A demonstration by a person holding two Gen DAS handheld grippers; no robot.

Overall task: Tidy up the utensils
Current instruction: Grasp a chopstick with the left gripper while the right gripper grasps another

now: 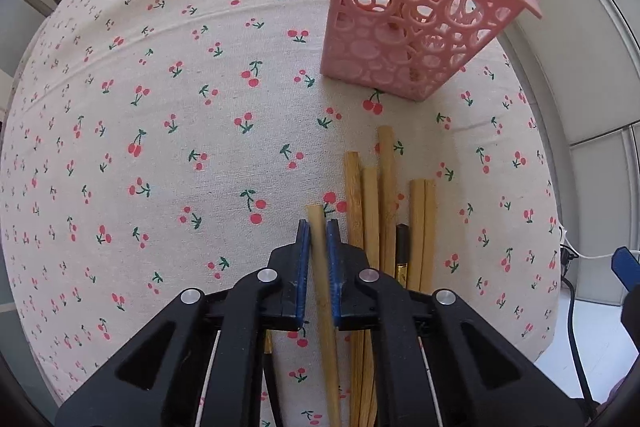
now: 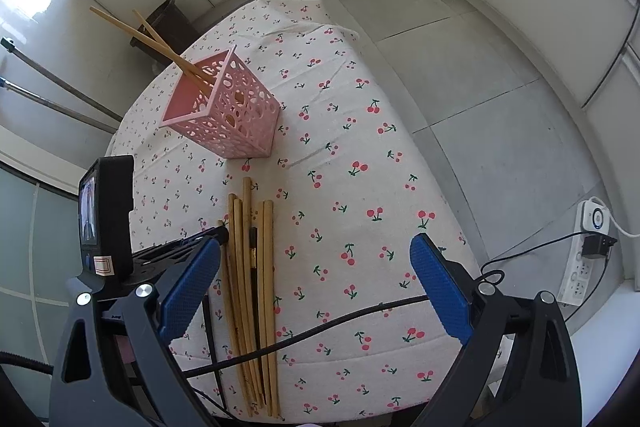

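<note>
I count one pink basket point(image 2: 224, 115), two chopsticks point(image 2: 160, 45) in it, six bamboo chopsticks point(image 2: 264, 267) and one dark chopstick point(image 2: 253, 251) on my table.

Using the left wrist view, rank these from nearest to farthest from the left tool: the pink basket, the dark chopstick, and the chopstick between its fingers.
1. The chopstick between its fingers, flanked by the blue pads of the left tool.
2. The dark chopstick, just right of the tool, among the bamboo ones lying on the tablecloth.
3. The pink basket, far ahead to the upper right, already holding two chopsticks.
</note>
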